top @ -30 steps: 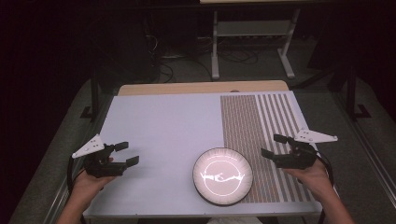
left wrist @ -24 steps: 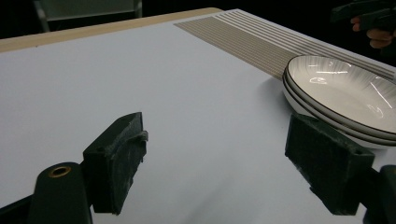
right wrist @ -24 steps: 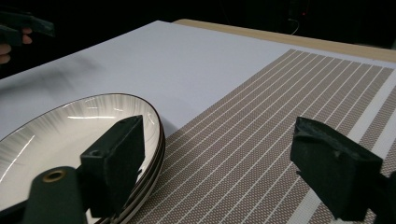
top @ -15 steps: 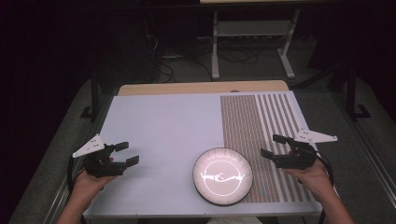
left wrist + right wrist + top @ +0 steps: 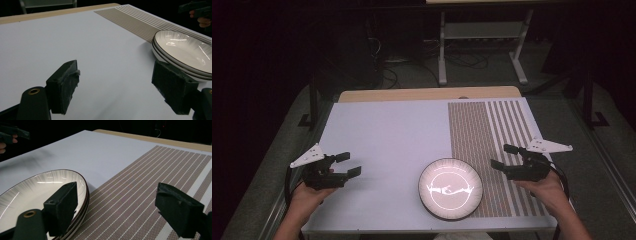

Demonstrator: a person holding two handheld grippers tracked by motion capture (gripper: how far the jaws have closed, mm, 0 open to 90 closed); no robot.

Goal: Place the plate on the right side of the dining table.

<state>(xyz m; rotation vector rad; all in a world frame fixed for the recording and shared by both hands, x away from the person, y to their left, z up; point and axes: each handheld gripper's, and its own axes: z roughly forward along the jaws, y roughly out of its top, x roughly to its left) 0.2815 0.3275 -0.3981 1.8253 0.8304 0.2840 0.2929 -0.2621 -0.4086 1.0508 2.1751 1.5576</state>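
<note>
Two stacked white plates (image 5: 451, 188) with dark rims sit near the table's front edge, partly on the striped brown placemat (image 5: 492, 135). In the left gripper view the plates (image 5: 185, 53) lie to the right, beyond the jaws. In the right gripper view the plates (image 5: 37, 192) lie at the left, behind one jaw. My left gripper (image 5: 348, 164) is open above the white table at the front left, empty. My right gripper (image 5: 503, 156) is open over the placemat (image 5: 140, 195), just right of the plates, empty.
The white table surface (image 5: 387, 135) has a wooden strip (image 5: 427, 94) along its far edge. Beyond it on the dark floor stand a metal frame (image 5: 482, 45) and cables. The other hand's gripper (image 5: 197, 7) shows far off in the left gripper view.
</note>
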